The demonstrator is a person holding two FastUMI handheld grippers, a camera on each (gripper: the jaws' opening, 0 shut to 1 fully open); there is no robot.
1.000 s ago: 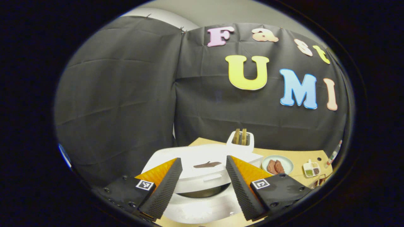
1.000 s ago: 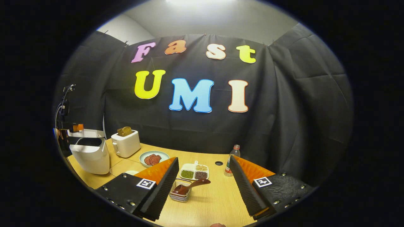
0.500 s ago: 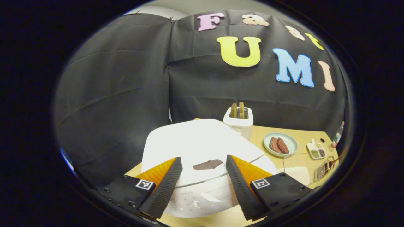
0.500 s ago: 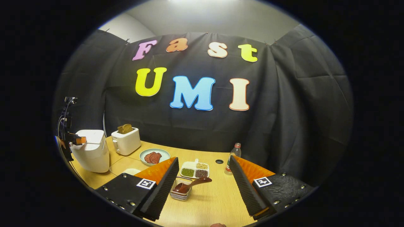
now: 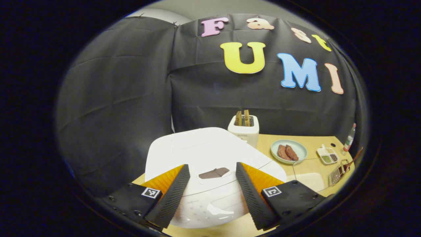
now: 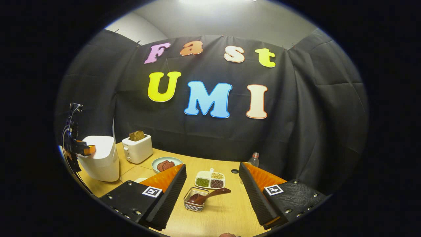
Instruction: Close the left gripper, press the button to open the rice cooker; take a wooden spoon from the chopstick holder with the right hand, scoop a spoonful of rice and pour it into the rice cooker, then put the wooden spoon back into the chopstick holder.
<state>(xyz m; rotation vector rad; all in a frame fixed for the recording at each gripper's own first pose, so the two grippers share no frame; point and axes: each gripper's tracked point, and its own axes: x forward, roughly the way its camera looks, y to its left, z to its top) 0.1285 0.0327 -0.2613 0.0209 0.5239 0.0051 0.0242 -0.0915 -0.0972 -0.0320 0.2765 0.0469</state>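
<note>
Left gripper [image 5: 210,194]: fingers spread apart, nothing between them, hanging just above the near front of the rice cooker; in the right gripper view it shows far left [image 6: 86,150], beside the cooker's top.
Right gripper [image 6: 212,197]: fingers wide apart and empty, held over the near part of the desk, with the wire holder between and beyond the fingers.
Rice cooker [image 5: 204,151]: white, lid down flat, at the left end of the desk; a dark patch sits on the front of the lid, between the left gripper's fingers.
Wooden spoon [image 6: 207,196]: dark brown, bowl resting in the chopstick holder, handle slanting up and out to the right.
Chopstick holder [image 6: 194,204]: a small wire basket on the desk, just near of the grain dish.
Grain dish [image 6: 210,180]: white, divided, with green, pale and dark grains in separate compartments.
Plate [image 6: 166,163]: pale green, holding reddish-brown slices, left of the grain dish.
Toaster [image 6: 137,149]: white, with bread standing up in the slots, right of the cooker and farther back.
Bottle [image 6: 253,159]: clear with a red cap, at the far right, partly behind the right gripper's finger.
Desk [image 6: 223,214]: light wood.
</note>
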